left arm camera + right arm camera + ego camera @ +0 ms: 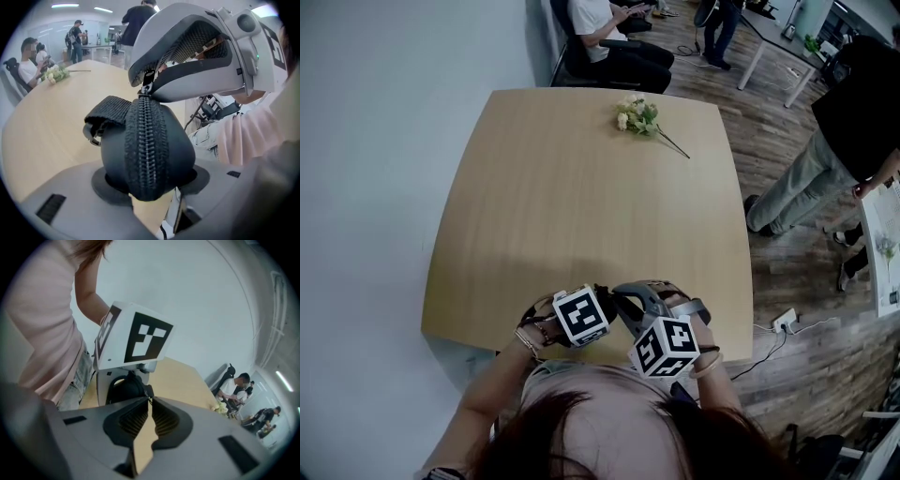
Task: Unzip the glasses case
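A black glasses case (145,145) with a closed zip along its edge sits between the jaws of my left gripper (150,179), which is shut on it. A strap loop (105,112) hangs off the case's left side. My right gripper (149,84) comes in from above, its ribbed pads pinched on the zipper pull (148,88) at the case's top end. In the right gripper view the right gripper (150,401) meets at the pull, with the case (125,389) behind it under the left gripper's marker cube (136,341). In the head view both grippers are together at the table's near edge (581,352).
The wooden table (581,206) carries a small bunch of flowers (637,115) at its far side. A person sits beyond the table (605,37) and another stands at the right (834,141). A power strip (785,321) lies on the floor at the right.
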Demonstrator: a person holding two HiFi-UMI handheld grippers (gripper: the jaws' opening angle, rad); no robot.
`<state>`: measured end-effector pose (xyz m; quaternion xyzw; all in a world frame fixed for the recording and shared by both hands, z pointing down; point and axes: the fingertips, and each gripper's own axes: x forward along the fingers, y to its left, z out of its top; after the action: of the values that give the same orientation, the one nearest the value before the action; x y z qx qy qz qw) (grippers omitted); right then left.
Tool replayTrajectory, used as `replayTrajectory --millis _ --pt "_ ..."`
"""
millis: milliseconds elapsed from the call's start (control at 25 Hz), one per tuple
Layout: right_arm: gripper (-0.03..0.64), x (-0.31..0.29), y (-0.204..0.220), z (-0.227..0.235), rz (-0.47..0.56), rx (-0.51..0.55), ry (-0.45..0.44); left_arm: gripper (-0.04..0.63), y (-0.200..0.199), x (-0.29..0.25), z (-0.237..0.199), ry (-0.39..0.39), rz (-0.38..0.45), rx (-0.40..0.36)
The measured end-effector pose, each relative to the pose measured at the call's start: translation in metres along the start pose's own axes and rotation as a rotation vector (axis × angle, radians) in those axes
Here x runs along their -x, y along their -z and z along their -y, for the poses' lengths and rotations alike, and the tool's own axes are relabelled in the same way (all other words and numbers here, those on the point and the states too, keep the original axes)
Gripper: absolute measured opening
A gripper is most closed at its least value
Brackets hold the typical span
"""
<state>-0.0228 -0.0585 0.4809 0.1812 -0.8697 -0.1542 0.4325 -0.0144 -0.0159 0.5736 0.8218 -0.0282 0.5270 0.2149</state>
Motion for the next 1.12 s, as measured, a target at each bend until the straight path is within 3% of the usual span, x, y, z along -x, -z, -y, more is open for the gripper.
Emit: replayTrajectory --millis 320,640,1120 --pt "0.029 0.001 0.000 0.011 0.022 -0.051 0.035 0.236 -0.009 0.012 -0.018 -0.088 0.095 0.009" --pt "0.029 0.008 0.001 0.021 0.067 -0.140 0.070 0.236 -0.014 0.027 -0.029 -0.132 0.204 0.106" --pt "0.029 0.024 0.013 0.049 0.139 -0.400 0.217 0.238 -0.029 0.083 -0.053 -0.260 0.566 0.322"
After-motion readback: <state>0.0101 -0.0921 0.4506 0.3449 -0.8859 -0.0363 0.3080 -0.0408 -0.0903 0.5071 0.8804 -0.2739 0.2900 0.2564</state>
